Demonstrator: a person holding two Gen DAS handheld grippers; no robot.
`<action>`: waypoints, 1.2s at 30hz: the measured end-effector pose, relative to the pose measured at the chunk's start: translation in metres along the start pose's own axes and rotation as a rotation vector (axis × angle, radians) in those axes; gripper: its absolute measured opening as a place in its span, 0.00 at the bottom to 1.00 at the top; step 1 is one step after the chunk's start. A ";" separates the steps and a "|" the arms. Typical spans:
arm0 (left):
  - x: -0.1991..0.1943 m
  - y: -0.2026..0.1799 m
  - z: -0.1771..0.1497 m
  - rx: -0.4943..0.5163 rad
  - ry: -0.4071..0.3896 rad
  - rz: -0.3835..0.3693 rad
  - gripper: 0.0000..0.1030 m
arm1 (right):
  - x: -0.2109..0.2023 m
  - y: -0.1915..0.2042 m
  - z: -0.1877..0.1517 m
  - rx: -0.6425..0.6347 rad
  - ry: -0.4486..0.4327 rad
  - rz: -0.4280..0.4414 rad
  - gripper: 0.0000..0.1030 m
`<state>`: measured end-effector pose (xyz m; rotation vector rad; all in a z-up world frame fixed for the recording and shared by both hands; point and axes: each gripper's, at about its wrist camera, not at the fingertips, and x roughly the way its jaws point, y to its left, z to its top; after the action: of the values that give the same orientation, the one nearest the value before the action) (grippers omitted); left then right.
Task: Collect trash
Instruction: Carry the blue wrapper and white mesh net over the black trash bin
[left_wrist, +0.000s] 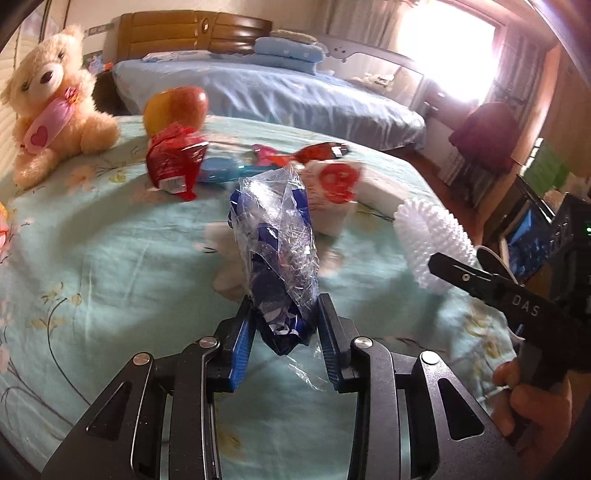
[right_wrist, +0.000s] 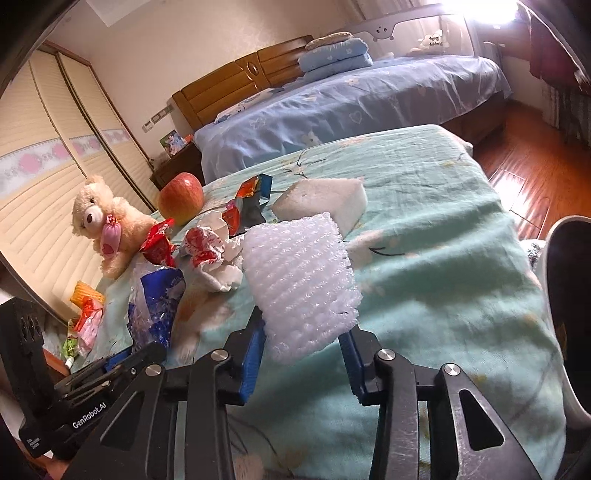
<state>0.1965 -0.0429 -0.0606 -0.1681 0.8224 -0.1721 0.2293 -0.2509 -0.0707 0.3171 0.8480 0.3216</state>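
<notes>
My left gripper (left_wrist: 284, 301) is shut on a crumpled blue and clear plastic wrapper (left_wrist: 275, 236), which stands up from between its blue pads above the teal bed sheet (left_wrist: 110, 258). In the right wrist view the same wrapper (right_wrist: 159, 299) shows at the left. My right gripper (right_wrist: 304, 325) is shut on a white bubble-wrap sheet (right_wrist: 299, 273), seen at the right edge of the left wrist view as the bubble wrap (left_wrist: 421, 236). Loose trash lies beyond: a red wrapper (left_wrist: 173, 162), crumpled white paper with red print (right_wrist: 210, 247), a red and black wrapper (right_wrist: 247, 206) and a white foam block (right_wrist: 321, 199).
A teddy bear (left_wrist: 51, 99) and an apple (left_wrist: 177, 107) sit at the far left of the bed. A second bed with blue bedding (right_wrist: 351, 99) stands behind. Wooden floor (right_wrist: 528, 173) lies to the right. A person's hand (left_wrist: 532, 406) holds the right gripper.
</notes>
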 end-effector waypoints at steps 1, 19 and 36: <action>-0.002 -0.005 -0.001 0.009 -0.003 -0.007 0.31 | -0.005 -0.002 -0.002 0.004 -0.005 0.000 0.38; -0.008 -0.098 -0.014 0.185 0.017 -0.133 0.31 | -0.071 -0.045 -0.025 0.047 -0.090 -0.073 0.38; -0.001 -0.160 -0.016 0.298 0.027 -0.198 0.31 | -0.111 -0.091 -0.035 0.096 -0.143 -0.162 0.38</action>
<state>0.1703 -0.1993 -0.0365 0.0346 0.7968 -0.4807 0.1469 -0.3729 -0.0538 0.3539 0.7444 0.1062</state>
